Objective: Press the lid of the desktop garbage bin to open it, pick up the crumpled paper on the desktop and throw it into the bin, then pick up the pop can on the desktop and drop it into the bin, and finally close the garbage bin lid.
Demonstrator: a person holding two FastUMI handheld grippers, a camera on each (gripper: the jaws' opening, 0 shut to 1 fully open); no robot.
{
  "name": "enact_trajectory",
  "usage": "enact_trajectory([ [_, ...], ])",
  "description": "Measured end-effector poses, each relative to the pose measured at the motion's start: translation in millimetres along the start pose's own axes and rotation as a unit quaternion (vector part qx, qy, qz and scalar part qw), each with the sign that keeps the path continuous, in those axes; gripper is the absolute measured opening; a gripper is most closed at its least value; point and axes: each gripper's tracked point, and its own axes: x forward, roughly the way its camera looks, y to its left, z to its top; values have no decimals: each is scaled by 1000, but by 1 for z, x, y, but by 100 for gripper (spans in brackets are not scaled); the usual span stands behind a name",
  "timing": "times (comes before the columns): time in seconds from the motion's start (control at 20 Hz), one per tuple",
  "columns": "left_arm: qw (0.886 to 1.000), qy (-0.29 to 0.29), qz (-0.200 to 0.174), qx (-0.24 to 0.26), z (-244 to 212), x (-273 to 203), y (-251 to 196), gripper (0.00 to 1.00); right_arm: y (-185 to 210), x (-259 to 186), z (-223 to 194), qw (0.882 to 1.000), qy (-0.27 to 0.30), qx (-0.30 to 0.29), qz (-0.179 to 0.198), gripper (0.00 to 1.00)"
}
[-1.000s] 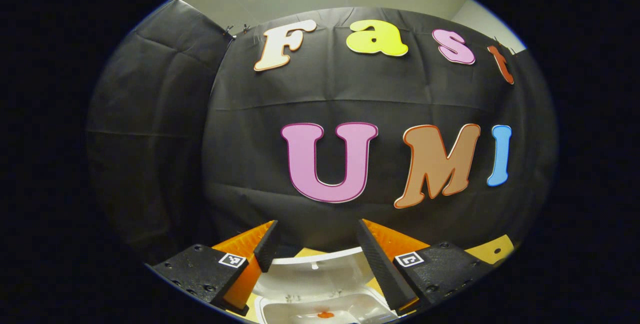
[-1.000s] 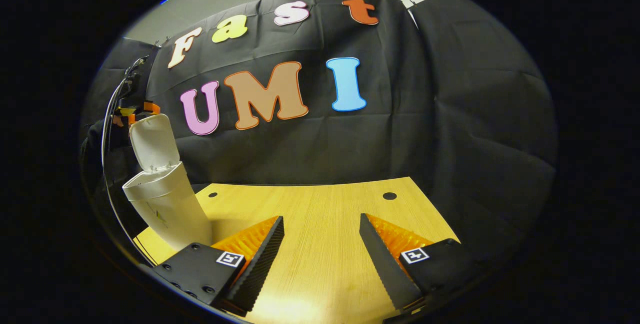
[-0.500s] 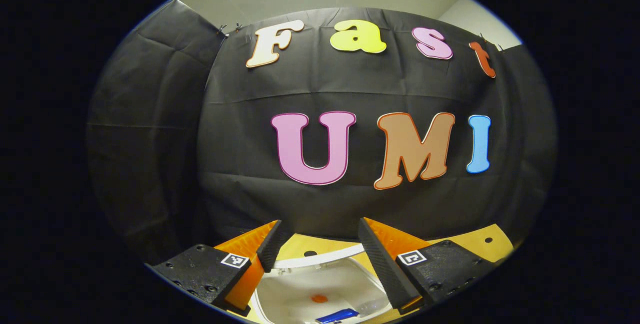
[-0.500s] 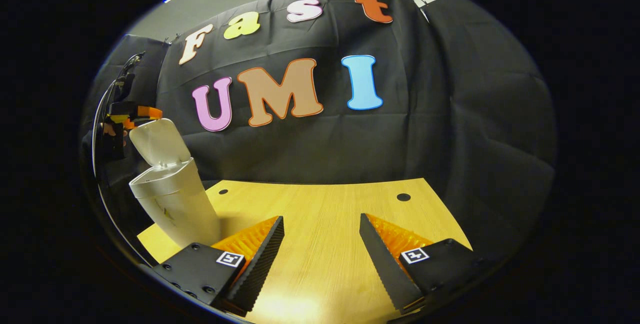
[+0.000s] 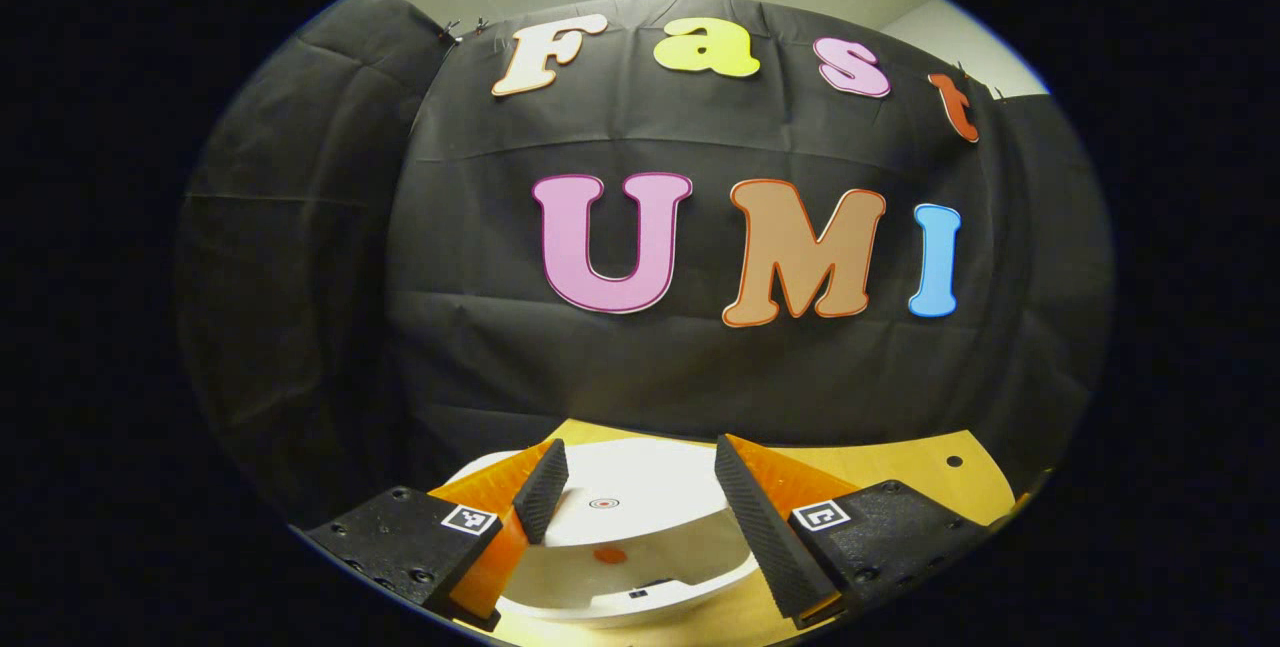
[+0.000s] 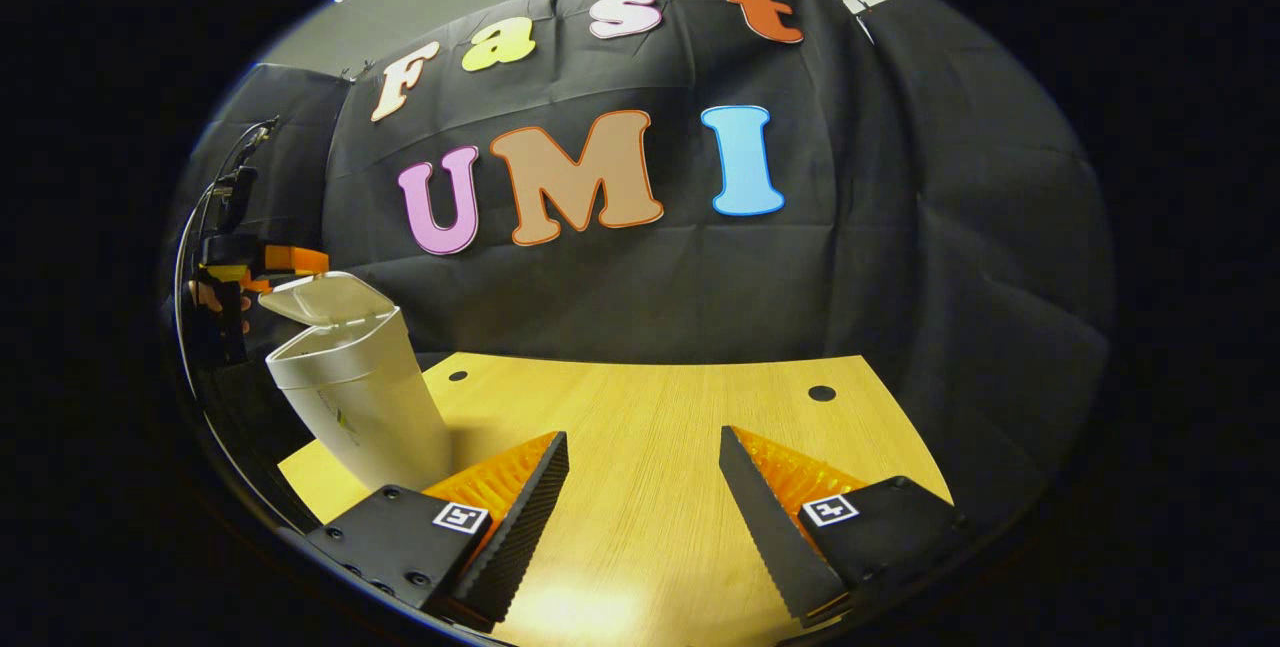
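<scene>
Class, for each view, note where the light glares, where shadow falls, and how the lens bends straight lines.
Right gripper view: glare on the table near the right tongs; the bin casts a shadow rightward; the table's far edge bows. Left gripper view: the lid is brightly lit; cloth seams curve.

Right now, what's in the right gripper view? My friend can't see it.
A white bin stands at the left of a wooden table, its lid partly lowered. The left gripper sits just behind the lid, and the right gripper hovers open over the table.

Both views toward bin [image 5: 620, 527]
</scene>
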Motion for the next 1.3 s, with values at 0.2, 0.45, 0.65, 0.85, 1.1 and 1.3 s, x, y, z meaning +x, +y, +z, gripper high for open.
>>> enact_trajectory([
  [0.2,999,36,-5,-3,-37,-4,-3,94,5,1,-3,1000,5,-6,5,98],
  [0.45,999,50,-9,9,-57,-5,-4,91,9,1,-2,1000,2,-14,6,98],
  [0.65,997,68,-14,32,-73,-8,-6,95,8,3,-7,1000,10,-21,7,98],
  [0.85,995,58,-32,71,-79,-7,-10,93,7,5,-13,1000,19,-23,7,98],
  [1.1,997,54,-50,36,-79,-12,-16,92,13,5,-12,999,15,-34,17,94],
  [1.3,997,30,-32,60,-70,-12,-7,91,15,4,-5,999,2,-31,25,98],
])
